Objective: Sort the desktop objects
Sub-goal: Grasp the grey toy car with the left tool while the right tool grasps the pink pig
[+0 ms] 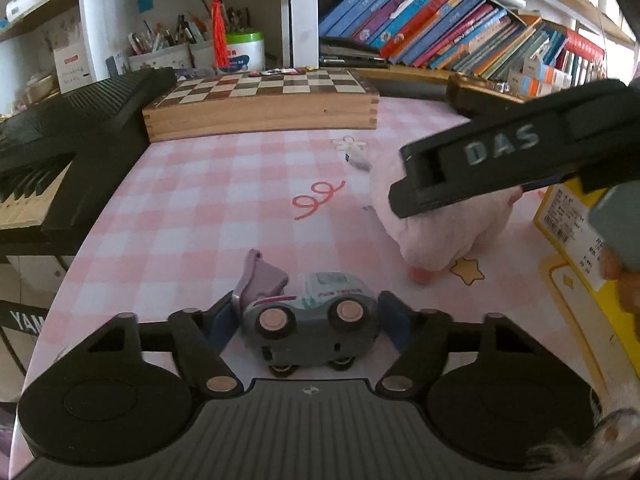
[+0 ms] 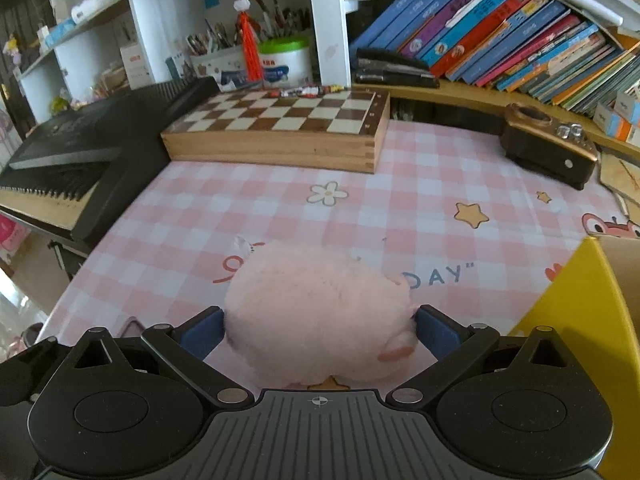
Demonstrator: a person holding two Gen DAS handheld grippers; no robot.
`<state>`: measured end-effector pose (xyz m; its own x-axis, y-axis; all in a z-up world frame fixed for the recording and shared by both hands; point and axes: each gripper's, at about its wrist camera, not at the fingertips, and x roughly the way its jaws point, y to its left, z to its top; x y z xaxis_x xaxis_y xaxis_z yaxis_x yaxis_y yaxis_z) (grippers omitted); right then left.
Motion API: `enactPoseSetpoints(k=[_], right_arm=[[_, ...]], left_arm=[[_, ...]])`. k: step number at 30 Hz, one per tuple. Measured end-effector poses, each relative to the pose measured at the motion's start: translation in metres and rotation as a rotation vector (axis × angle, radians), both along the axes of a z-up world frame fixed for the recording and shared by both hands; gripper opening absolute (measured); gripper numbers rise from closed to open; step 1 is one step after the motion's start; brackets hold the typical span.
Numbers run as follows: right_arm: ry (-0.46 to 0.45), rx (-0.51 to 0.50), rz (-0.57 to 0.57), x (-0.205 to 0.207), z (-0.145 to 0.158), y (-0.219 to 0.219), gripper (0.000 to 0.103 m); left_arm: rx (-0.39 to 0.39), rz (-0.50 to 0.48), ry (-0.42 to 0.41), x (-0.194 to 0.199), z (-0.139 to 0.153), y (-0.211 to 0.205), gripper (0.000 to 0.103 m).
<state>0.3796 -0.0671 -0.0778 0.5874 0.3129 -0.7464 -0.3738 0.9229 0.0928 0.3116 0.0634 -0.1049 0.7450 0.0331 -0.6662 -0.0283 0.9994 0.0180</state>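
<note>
Left gripper (image 1: 308, 324), lower centre: fingers apart, flanking tipped toy car (image 1: 312, 326), ready to clamp. Right gripper (image 2: 318, 330): fingers apart, bracketing pink plush (image 2: 320, 312) mid-tabletop (image 2: 420, 184). Yellow box (image 2: 568, 312) at right edge, likely sorting destination.

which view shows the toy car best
The left wrist view: the toy car lies on its side between the left gripper's fingers, wheels toward the camera. The right wrist view does not show it, only the pink plush.
</note>
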Motion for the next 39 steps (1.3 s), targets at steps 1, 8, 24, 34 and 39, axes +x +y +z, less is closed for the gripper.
enactPoseSetpoints(k=[1,8,24,34,39], right_arm=[[-0.001,-0.003,0.002,0.001,-0.001,0.002,0.103],[-0.011,-0.077,0.0,0.016,-0.015,0.012,0.103],[-0.157,-0.274,0.123,0.044,-0.027,0.041,0.103],[-0.128,-0.18,0.165,0.083,-0.024,0.044,0.1],[-0.092,-0.114,0.174,0.063,-0.01,0.036,0.044]], left_arm=[[-0.001,-0.002,0.001,0.0,0.0,0.0,0.066],[-0.065,0.037,-0.027,-0.013,0.011,0.01,0.066],[-0.176,0.106,-0.055,-0.046,0.034,0.025,0.066],[-0.173,0.095,-0.058,-0.059,0.042,0.024,0.066],[-0.183,0.111,-0.059,-0.067,0.044,0.028,0.066]])
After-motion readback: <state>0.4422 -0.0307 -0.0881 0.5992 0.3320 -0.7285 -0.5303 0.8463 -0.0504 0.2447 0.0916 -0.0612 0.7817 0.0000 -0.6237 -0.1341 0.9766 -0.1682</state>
